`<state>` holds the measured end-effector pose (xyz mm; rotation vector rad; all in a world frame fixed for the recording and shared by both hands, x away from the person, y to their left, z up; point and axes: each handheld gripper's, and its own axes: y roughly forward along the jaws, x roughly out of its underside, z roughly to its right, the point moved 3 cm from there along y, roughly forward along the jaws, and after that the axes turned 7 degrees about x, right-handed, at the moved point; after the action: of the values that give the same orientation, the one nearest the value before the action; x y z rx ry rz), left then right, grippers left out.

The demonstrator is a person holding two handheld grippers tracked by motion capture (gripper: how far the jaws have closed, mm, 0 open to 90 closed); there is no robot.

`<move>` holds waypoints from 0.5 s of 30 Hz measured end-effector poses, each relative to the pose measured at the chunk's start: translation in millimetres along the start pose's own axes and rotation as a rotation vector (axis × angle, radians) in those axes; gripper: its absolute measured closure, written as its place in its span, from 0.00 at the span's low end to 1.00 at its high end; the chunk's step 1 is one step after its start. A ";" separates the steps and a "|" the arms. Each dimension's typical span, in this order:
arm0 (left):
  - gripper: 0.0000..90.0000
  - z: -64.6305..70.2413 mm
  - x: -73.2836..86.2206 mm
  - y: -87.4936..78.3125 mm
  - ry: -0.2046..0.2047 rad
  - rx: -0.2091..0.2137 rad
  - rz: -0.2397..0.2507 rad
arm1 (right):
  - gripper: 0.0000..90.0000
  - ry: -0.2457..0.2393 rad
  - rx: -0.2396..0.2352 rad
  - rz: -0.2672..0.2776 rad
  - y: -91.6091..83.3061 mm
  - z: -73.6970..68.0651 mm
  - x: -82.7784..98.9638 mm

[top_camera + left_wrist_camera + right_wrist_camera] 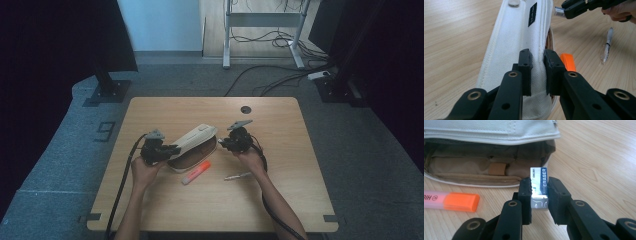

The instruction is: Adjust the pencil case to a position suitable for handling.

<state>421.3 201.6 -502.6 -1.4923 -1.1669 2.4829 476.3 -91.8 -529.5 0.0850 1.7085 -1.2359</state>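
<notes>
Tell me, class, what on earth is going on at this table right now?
A person works with a gripper in each hand. The left gripper pinches the flap of a white pencil case, holding it open. The right gripper grips an eraser just in front of the case's open mouth; it is not yet inside. An orange highlighter and a pen lie on the wooden table beside the case.

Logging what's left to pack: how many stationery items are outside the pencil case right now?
3. The eraser is in the right tool; the orange highlighter and a pen lie on the table. Others may be hidden inside the pencil case.
</notes>
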 end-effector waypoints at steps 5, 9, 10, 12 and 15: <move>0.86 0.4 0.1 0.3 0.005 -0.001 0.000 | 0.80 -0.013 -0.009 -0.003 7.2 -5.9 -5.0; 0.85 0.7 0.2 0.5 0.011 -0.003 -0.002 | 0.80 -0.015 -0.011 -0.009 13.1 -10.3 -8.3; 0.85 0.8 0.3 0.6 0.011 -0.002 -0.003 | 0.80 -0.017 -0.012 -0.006 14.9 -10.8 -8.9; 0.85 0.7 0.3 0.7 0.011 -0.001 -0.001 | 0.80 -0.015 -0.014 -0.008 18.1 -12.3 -9.5; 0.85 1.0 0.3 0.9 0.009 0.001 0.000 | 0.80 -0.018 -0.012 -0.007 22.3 -13.7 -10.5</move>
<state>420.7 200.5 -503.1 -1.5017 -1.1640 2.4732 484.9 -66.0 -537.1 0.0607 1.7022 -1.2276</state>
